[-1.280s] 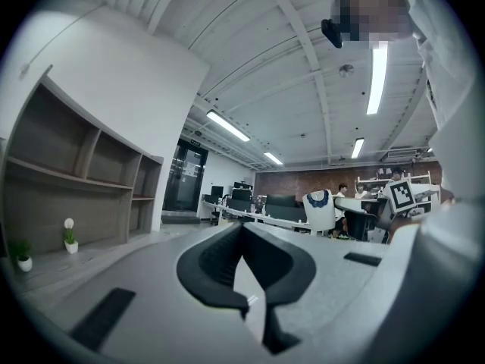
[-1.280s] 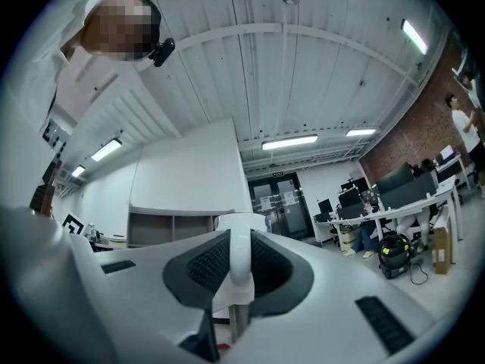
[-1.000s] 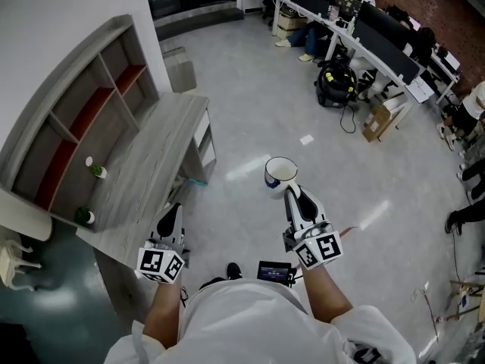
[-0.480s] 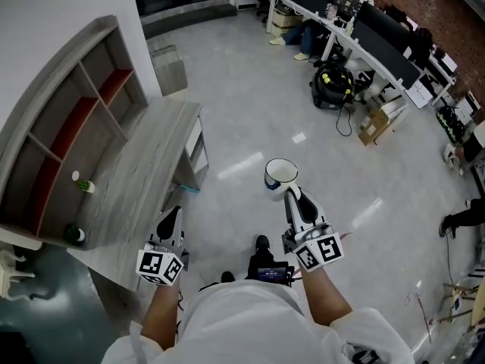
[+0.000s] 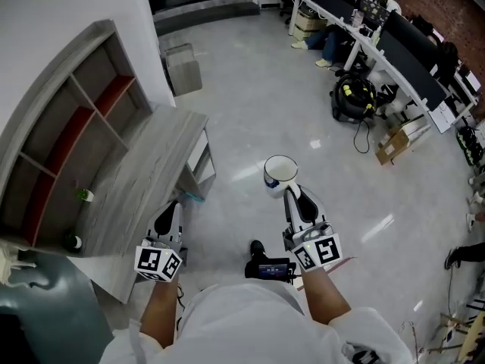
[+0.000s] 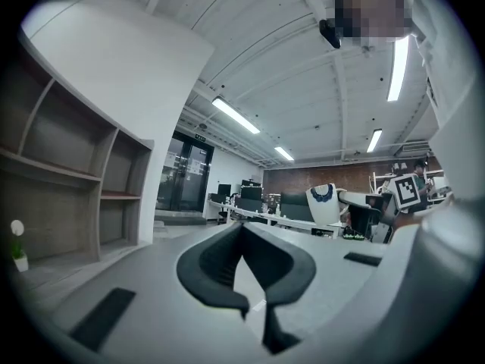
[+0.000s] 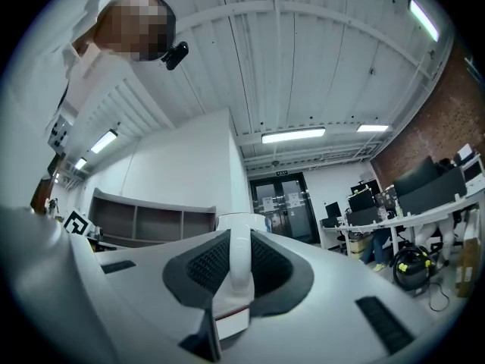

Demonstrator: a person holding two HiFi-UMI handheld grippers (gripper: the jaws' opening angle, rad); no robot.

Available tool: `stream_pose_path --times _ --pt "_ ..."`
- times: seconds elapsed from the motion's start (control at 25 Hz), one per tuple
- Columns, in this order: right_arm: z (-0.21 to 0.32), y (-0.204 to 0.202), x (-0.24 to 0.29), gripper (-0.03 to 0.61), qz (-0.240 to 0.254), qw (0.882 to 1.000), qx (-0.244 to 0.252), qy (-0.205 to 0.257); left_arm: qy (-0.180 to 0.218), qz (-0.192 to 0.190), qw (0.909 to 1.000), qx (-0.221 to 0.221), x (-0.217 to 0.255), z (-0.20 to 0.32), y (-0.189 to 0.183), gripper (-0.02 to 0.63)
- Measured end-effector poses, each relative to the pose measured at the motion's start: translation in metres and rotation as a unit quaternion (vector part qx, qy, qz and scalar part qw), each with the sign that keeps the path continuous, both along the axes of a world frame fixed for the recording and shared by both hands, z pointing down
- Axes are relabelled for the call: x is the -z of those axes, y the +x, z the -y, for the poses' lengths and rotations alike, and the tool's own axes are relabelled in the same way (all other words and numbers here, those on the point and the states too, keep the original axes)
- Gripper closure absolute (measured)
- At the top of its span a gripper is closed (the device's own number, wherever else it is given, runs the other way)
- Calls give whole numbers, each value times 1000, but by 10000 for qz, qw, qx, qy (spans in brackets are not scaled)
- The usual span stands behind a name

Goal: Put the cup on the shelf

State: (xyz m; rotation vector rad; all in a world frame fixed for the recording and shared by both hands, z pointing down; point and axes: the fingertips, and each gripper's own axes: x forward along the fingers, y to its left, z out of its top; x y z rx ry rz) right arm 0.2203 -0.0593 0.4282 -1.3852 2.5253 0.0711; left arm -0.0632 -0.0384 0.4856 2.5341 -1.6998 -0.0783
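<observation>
One risk: right gripper (image 5: 289, 191) pinches the cup (image 5: 280, 171) by its handle, well apart from the shelf (image 5: 68, 120); it may swing loose. Empty left gripper (image 5: 168, 214) is pressed together.

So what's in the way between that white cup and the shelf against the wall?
In the head view, only a strip of bare floor and the grey tabletop in front of the shelf separate it from the cup.
</observation>
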Motion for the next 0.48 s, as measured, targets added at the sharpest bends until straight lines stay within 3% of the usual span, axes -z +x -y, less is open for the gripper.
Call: stream_pose_path --times 0.48 --pt "136 39 2 503 92 9969 776 -85 -35 107 9987 503 16 107 64 606"
